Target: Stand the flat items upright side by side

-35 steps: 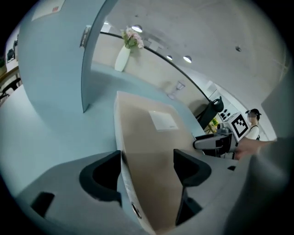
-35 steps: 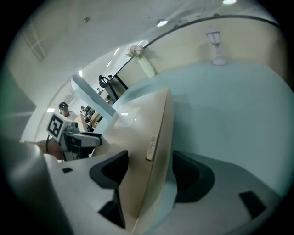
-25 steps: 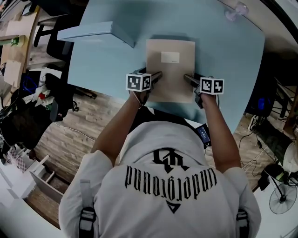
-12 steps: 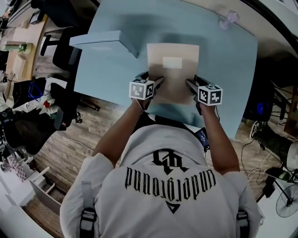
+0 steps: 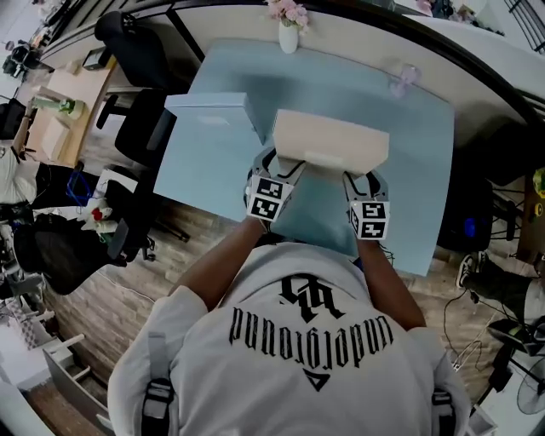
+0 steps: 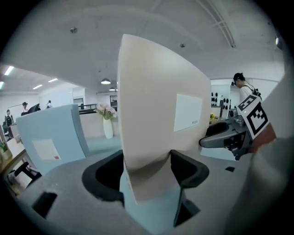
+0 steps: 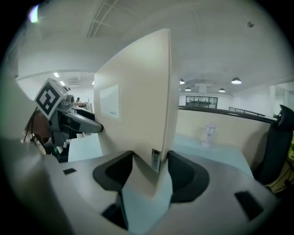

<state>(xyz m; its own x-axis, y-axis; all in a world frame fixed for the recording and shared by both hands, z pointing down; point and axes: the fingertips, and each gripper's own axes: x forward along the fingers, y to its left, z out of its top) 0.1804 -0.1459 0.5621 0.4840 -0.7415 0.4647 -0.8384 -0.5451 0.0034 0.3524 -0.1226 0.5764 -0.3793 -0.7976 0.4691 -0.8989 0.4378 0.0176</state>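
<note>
A beige flat box point(image 5: 330, 140) with a white label is tipped up on edge over the light blue table point(image 5: 417, 179), held at its two lower corners. My left gripper point(image 5: 281, 163) grips its left corner and my right gripper point(image 5: 356, 174) its right corner. Both pairs of jaws are closing, with their pads against the box. The left gripper view shows the box point(image 6: 156, 105) filling the gap of the left gripper point(image 6: 147, 170). In the right gripper view its edge point(image 7: 158, 101) sits in the right gripper point(image 7: 150, 172). A light blue flat box point(image 5: 213, 109) stands upright to the left.
A white vase with pink flowers point(image 5: 289, 25) stands at the table's far edge. A clear glass object point(image 5: 402, 78) sits at the far right. Black office chairs point(image 5: 136, 51) and a cluttered floor lie left of the table.
The beige box lay flat with the grippers at its near corners. Both grippers have lifted its near edge, so it is now tipped up on edge.
</note>
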